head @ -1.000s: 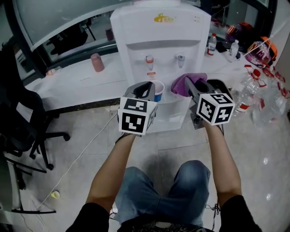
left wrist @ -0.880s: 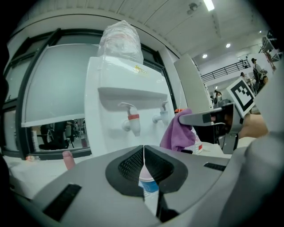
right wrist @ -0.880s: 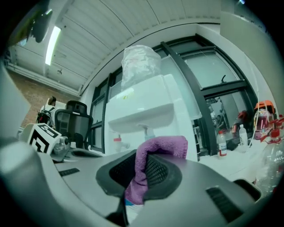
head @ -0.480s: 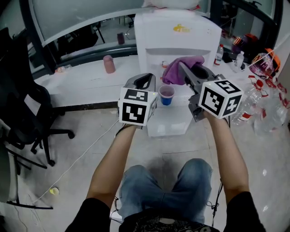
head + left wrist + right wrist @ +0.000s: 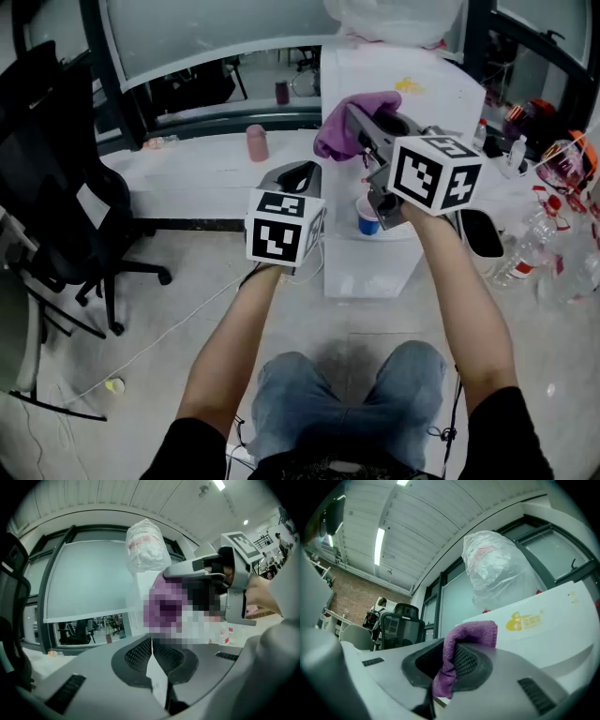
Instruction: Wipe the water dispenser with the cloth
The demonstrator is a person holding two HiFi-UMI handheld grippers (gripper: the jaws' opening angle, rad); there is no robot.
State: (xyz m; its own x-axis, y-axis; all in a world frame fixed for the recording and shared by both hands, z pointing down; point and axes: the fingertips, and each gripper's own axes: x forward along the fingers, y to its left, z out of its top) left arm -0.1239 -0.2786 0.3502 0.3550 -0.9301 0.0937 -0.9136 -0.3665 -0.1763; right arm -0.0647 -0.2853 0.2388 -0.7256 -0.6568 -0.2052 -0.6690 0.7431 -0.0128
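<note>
The white water dispenser (image 5: 427,89) stands on the white counter, with a plastic-wrapped bottle (image 5: 499,571) on top and a yellow logo (image 5: 524,619) on its front. My right gripper (image 5: 349,120) is raised near the dispenser's upper front, shut on a purple cloth (image 5: 353,120) that drapes over its jaws; the purple cloth (image 5: 457,656) also shows in the right gripper view. My left gripper (image 5: 300,174) is held lower, left of the dispenser, shut with nothing between its pads (image 5: 151,654). A blue cup (image 5: 367,216) sits on the dispenser's drip tray.
A pink tumbler (image 5: 257,142) stands on the counter (image 5: 187,173) left of the dispenser. A black office chair (image 5: 56,216) is at the far left. Plastic bottles (image 5: 553,234) and helmets (image 5: 567,159) crowd the right side. A cable runs along the tiled floor (image 5: 150,328).
My right gripper has lifted the purple cloth from the tap level up to the dispenser's upper front. The view has shifted upward; the left gripper stays low, about where it was.
</note>
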